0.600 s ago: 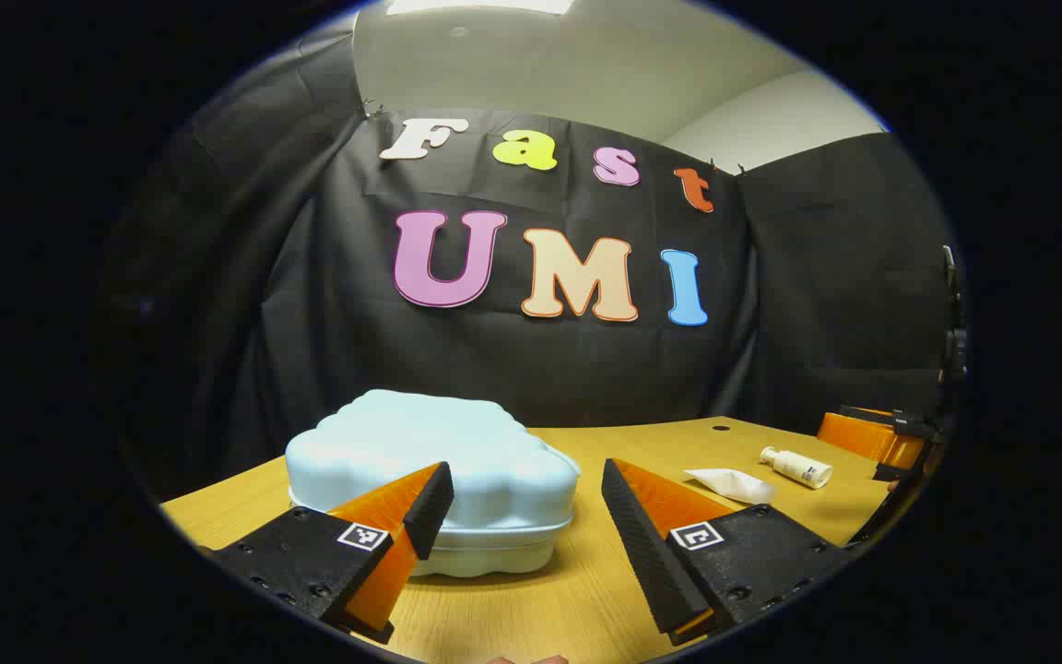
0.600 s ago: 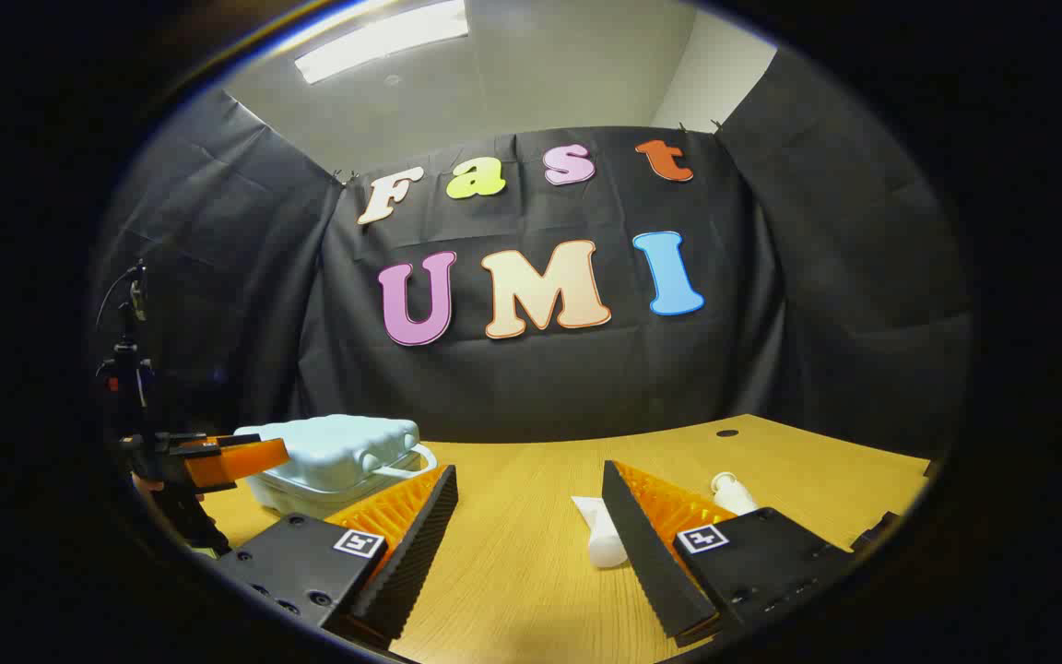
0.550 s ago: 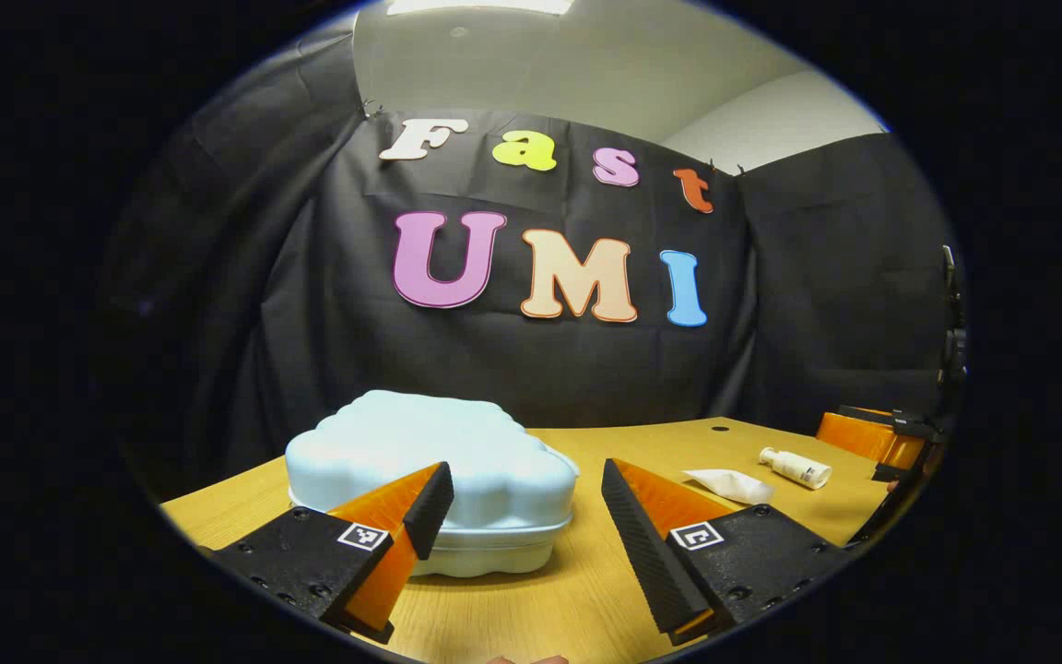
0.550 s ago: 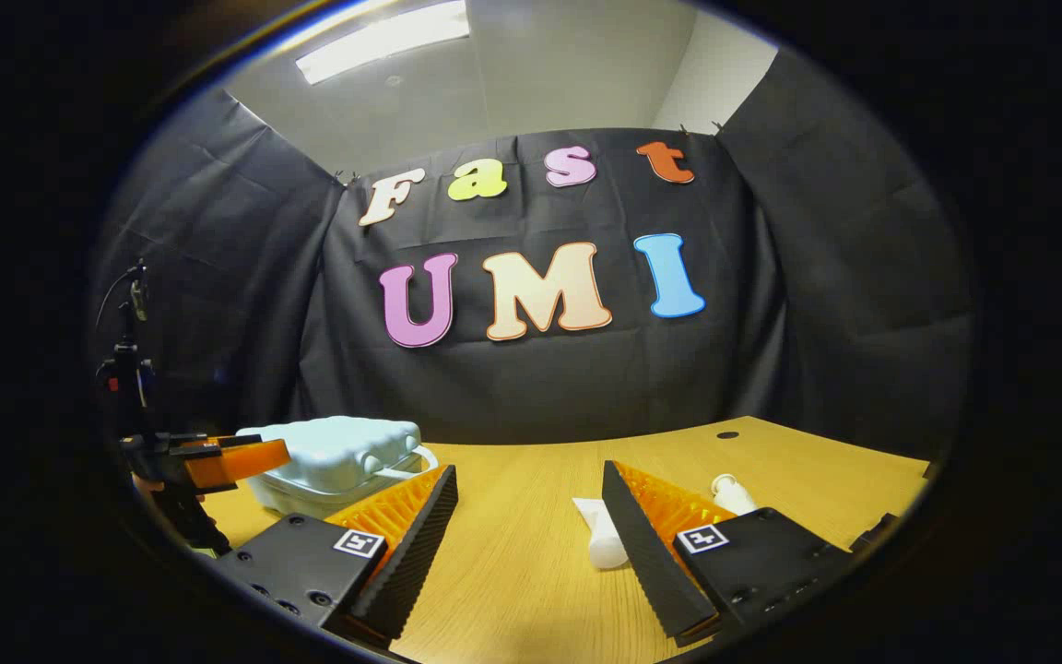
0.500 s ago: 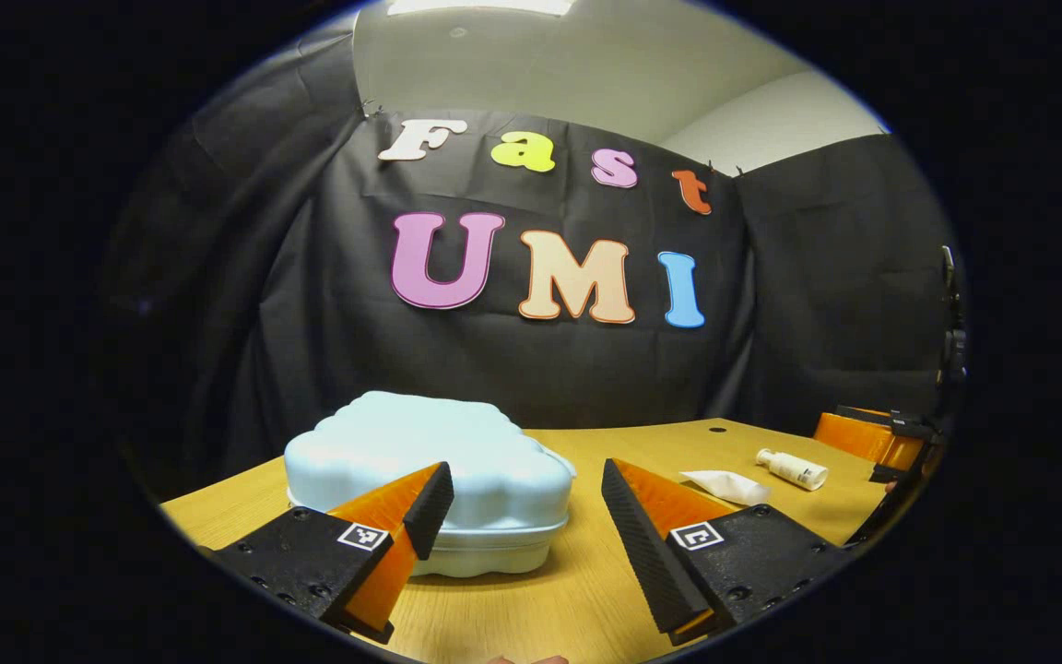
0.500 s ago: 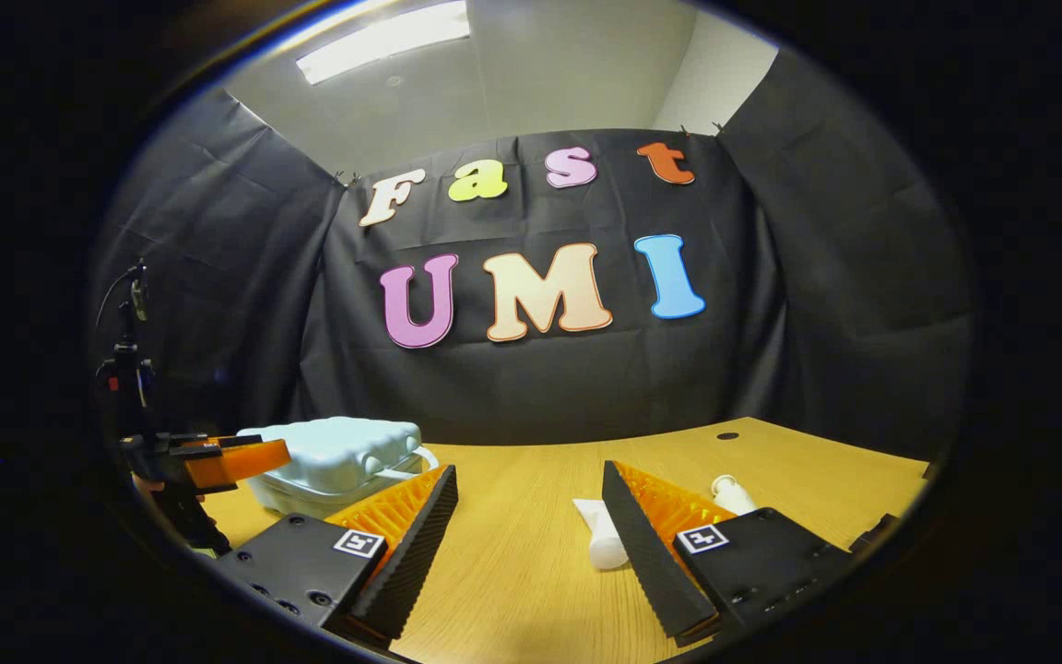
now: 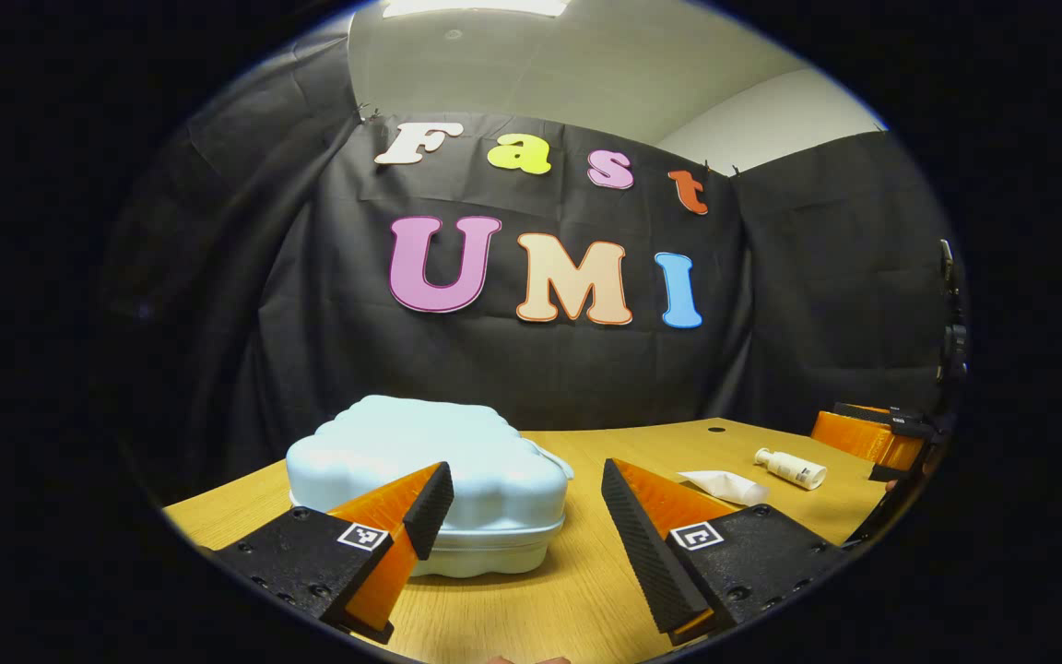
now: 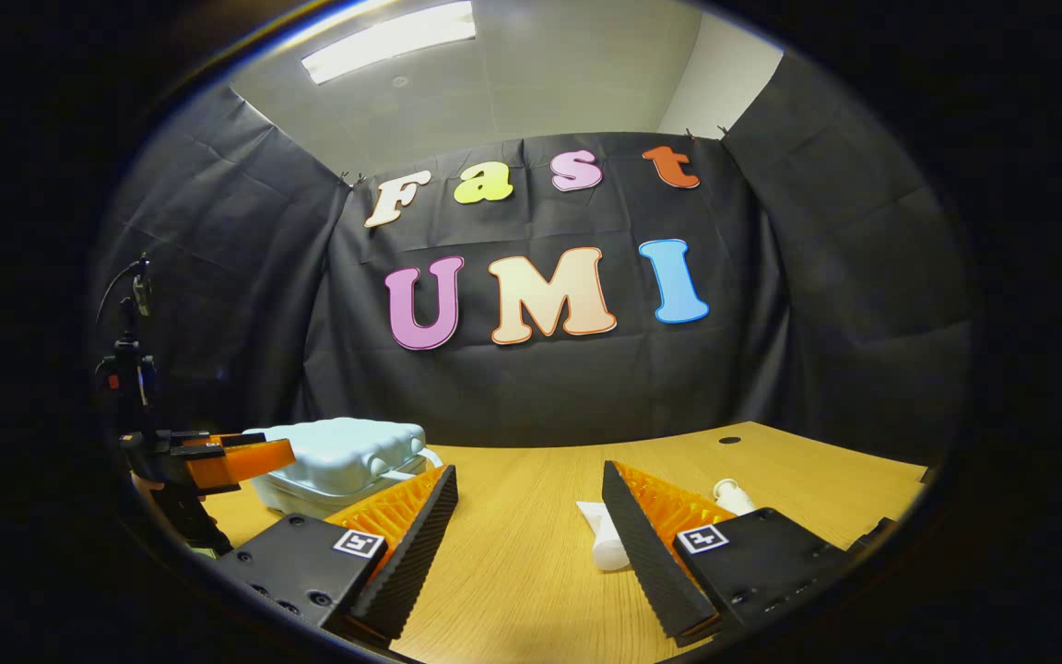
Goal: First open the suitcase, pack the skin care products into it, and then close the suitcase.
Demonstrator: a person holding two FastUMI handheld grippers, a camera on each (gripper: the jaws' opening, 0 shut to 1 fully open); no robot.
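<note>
Left gripper (image 7: 526,489) and right gripper (image 8: 529,493) hover spread, holding nothing. Pale-blue suitcase (image 7: 430,480) sits closed on the table (image 7: 586,590); tube (image 7: 720,486) and bottle (image 7: 791,468) lie apart.

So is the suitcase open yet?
Shut. The suitcase lid sits flat on its base, seam closed all round; both skin care items lie outside it.

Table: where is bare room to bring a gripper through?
Bare table lies between the closed suitcase and the tube. It is crowded where the tube and bottle lie close together, beside the right gripper.
</note>
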